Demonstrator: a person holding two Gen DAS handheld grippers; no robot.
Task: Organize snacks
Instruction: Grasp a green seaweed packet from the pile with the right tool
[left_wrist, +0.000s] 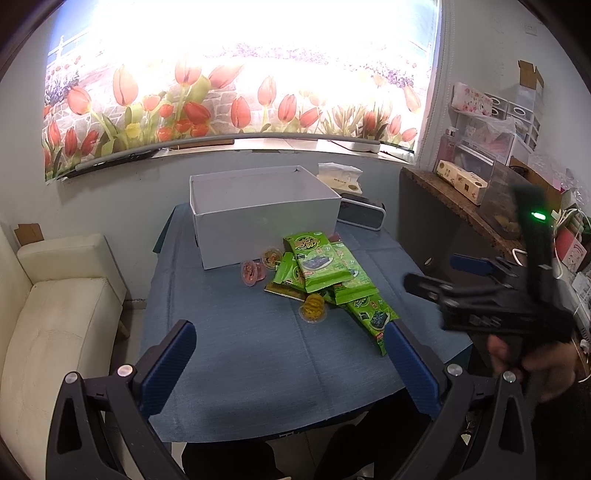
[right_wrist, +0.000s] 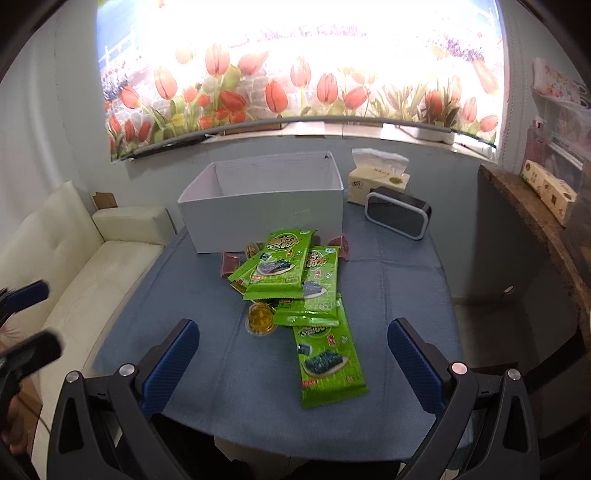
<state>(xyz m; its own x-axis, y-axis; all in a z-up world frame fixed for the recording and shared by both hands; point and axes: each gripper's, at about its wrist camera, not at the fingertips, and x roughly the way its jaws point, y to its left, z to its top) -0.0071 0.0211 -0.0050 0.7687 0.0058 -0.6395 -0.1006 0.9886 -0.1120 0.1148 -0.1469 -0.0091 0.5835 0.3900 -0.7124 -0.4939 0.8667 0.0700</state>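
Observation:
A pile of green seaweed snack packs (left_wrist: 325, 273) (right_wrist: 295, 280) lies mid-table in front of an empty white box (left_wrist: 258, 218) (right_wrist: 266, 206). Small jelly cups sit around the pile: a yellow one (left_wrist: 313, 308) (right_wrist: 260, 318) at the near side, red ones (left_wrist: 253, 273) (right_wrist: 229, 265) by the box. One green pack (right_wrist: 328, 360) lies nearest the right gripper. My left gripper (left_wrist: 291, 354) is open and empty above the near table edge. My right gripper (right_wrist: 293, 354) is open and empty; it also shows in the left wrist view (left_wrist: 439, 273).
The table has a blue cloth (left_wrist: 240, 350) (right_wrist: 406, 288). A tissue pack (right_wrist: 380, 181) and a black speaker (right_wrist: 399, 216) stand right of the box. A cream sofa (left_wrist: 48, 314) is at the left. A cluttered shelf (left_wrist: 480, 184) is at the right.

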